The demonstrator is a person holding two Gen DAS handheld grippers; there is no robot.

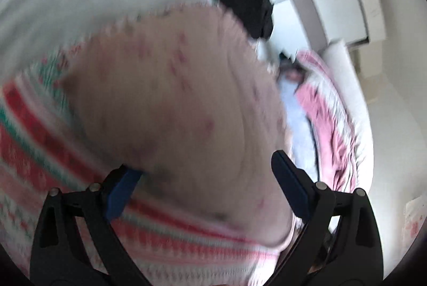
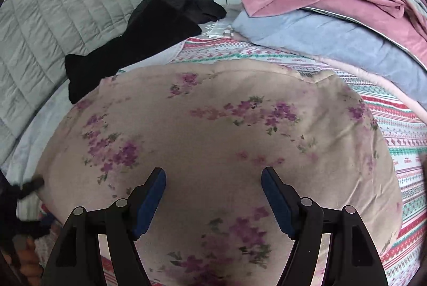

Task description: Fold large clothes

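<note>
- Our right tool (image 2: 213,195) hangs with its jaws spread wide and nothing between them, poised over the middle of the beige, purple-flowered soft garment (image 2: 213,131).
- Our left tool (image 1: 205,187) is also spread wide; the same garment fills the gap in its blurred view, but we cannot tell whether cloth is merely beside the fingers or resting on them. Nothing is pinched.
- The garment lies spread on the striped red, green and white bedsheet (image 2: 395,131) as a rounded slab, apparently already doubled over at least once.
- We judge further folds and smoothing remain.
- Farther off lie a black garment (image 2: 138,45) at far left, seemingly unfolded, and pink and blue bedding (image 2: 320,19) at far right.
</note>
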